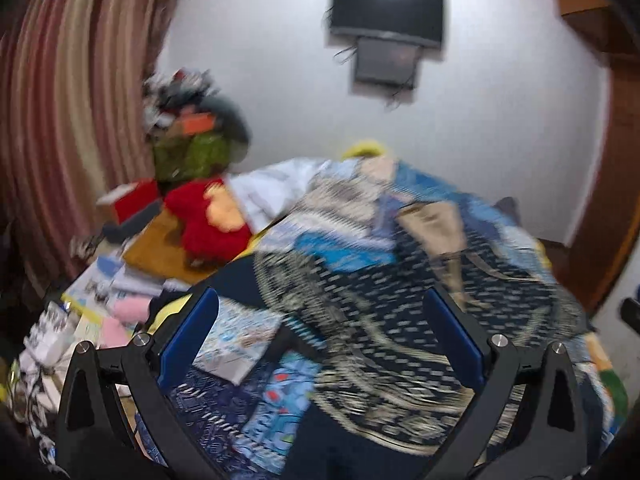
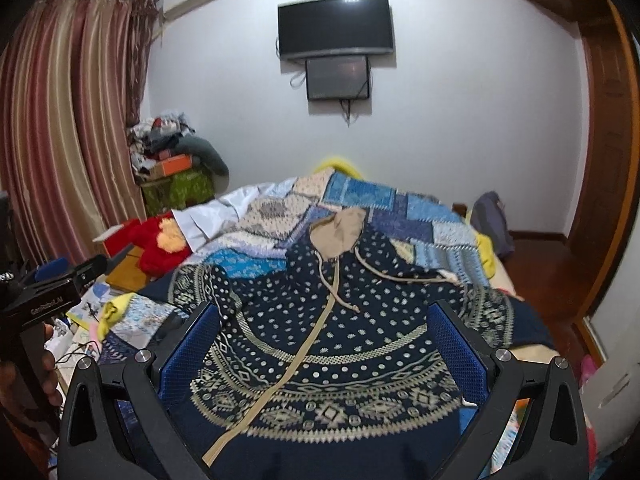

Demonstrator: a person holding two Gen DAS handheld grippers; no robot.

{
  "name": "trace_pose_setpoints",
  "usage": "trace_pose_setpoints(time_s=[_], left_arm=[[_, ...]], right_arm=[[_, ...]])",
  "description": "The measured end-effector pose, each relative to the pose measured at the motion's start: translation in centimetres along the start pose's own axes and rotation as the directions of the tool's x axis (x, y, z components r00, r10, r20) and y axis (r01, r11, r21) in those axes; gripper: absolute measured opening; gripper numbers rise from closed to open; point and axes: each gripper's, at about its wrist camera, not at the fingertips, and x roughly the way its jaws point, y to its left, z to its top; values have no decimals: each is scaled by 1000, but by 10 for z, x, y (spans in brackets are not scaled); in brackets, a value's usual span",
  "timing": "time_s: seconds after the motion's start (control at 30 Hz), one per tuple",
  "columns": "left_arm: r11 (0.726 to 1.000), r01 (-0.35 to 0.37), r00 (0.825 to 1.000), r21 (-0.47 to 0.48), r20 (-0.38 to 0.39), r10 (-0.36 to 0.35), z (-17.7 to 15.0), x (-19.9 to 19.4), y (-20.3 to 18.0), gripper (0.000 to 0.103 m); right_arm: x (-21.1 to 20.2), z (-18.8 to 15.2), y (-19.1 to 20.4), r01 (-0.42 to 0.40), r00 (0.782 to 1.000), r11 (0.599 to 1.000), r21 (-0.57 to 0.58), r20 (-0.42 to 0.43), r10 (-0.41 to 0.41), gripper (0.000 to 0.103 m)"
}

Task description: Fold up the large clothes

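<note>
A navy zip hoodie (image 2: 320, 340) with cream dots, patterned bands and a tan hood lining (image 2: 340, 236) lies spread front-up on the bed. My right gripper (image 2: 324, 348) hovers open above its lower front, blue pads wide apart, nothing between them. In the blurred left wrist view the same hoodie (image 1: 380, 320) lies ahead and to the right. My left gripper (image 1: 320, 340) is open over the hoodie's left edge and holds nothing. The left gripper's black body (image 2: 44, 300) shows at the left edge of the right wrist view, held by a hand.
A blue patchwork quilt (image 2: 400, 208) covers the bed under the hoodie. A red plush toy (image 2: 160, 244), boxes and papers crowd the left bedside. A clutter pile (image 2: 172, 144) stands by the striped curtain (image 2: 64, 120). A television (image 2: 336, 26) hangs on the far wall.
</note>
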Motion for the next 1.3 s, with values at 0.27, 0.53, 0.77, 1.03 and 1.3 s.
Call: trace_pose_setpoints(time_s=[0.27,0.53,0.77,1.03,1.3], left_arm=[[993,-107,950,-48,-299,88,-37,128,54,103],[987,-5,908,-158,-414,-61,-35,205,85,103],[946,67,868,-317,-449,-212,-25,250,100,101],[977,-35,881,-212,-467,-70,-10,285,90,54],[999,-36,936,-9,-352,30,43,252,42,8]], right_arm=[[123,4,-15,36,985,999,-22,-170,-40,103],[252,-8,-31,-14,907,1000,-10,-420,8,103],[317,-21,-36,-49,838,996,74,-539,81,103],[321,-22,-23,-103,830,993,62,-544,120,103],[280,-1,-33,-92,880,996,-15,-469,75,103]])
